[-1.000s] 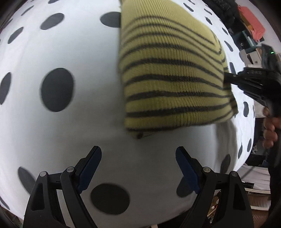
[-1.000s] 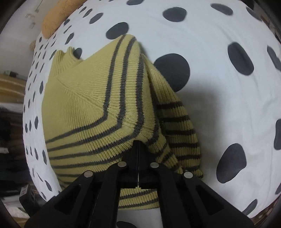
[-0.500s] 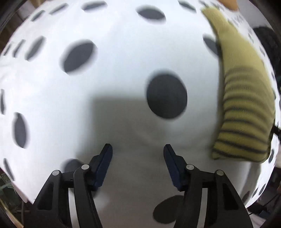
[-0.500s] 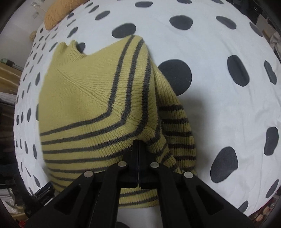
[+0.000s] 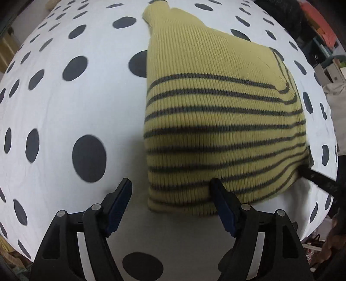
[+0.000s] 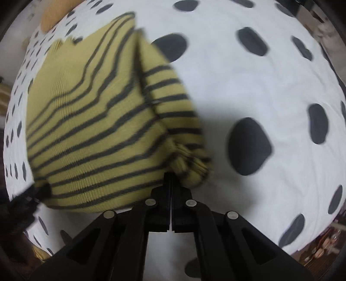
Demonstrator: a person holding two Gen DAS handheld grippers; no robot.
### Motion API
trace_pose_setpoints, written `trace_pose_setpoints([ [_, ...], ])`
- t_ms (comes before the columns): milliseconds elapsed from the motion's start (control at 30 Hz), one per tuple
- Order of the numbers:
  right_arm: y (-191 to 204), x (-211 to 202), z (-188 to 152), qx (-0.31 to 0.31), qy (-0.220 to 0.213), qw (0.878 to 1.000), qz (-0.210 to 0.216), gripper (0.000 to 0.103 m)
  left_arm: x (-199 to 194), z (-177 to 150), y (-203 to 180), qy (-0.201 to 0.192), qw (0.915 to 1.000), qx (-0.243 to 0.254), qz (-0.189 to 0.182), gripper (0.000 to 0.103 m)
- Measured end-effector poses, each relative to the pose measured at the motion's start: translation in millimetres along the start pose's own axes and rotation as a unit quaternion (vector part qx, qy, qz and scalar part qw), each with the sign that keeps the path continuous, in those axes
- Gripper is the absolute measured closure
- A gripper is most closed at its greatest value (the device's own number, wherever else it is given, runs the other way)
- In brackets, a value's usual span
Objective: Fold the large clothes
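A yellow knit sweater with dark stripes (image 5: pixel 216 121) lies folded on a white bedsheet with black dots (image 5: pixel 64 121). My left gripper (image 5: pixel 170 186) is open with blue pads, just above the sweater's near left hem corner. My right gripper (image 6: pixel 170 177) is shut on the sweater's (image 6: pixel 97 129) bunched near corner and holds that edge up. The right gripper's black finger shows at the sweater's lower right in the left wrist view (image 5: pixel 317 179). The right wrist view is blurred.
The dotted sheet (image 6: pixel 259 86) spreads to all sides. An orange cushion (image 6: pixel 54 15) lies at the far end of the bed. Boxes and clutter (image 5: pixel 324 43) stand past the bed's right edge.
My left gripper has swung back from the bare sheet to the sweater's near hem corner. My right gripper has dragged the pinched corner, bunching the hem and shifting the sweater.
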State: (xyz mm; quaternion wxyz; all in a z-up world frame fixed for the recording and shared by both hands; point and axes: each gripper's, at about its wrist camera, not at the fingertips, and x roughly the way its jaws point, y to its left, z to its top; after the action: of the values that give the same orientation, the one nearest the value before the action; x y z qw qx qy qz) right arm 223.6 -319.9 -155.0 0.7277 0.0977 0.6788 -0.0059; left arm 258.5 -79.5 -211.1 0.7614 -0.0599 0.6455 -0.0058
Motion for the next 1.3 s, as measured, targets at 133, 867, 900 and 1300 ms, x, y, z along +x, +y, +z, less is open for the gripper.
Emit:
trace_pose_setpoints([
  [133, 23, -39, 4, -0.039, -0.054, 0.998, 0.004, 0.100, -31, 8, -5, -0.039, 0.9991, -0.014, 0.011, 0.027],
  [867, 52, -25, 24, -0.100, -0.086, 0.991, 0.018, 0.067, -22, -24, -13, -0.018, 0.9992, -0.009, 0.036, 0.021],
  [900, 51, -12, 27, -0.106, -0.067, 0.992, -0.002, 0.065, -13, -25, -14, -0.004, 0.9991, -0.005, 0.043, 0.021],
  [1300, 80, -50, 26, -0.138, -0.117, 0.984, -0.005, 0.065, -57, -20, -6, -0.047, 0.9970, -0.044, 0.044, 0.021],
])
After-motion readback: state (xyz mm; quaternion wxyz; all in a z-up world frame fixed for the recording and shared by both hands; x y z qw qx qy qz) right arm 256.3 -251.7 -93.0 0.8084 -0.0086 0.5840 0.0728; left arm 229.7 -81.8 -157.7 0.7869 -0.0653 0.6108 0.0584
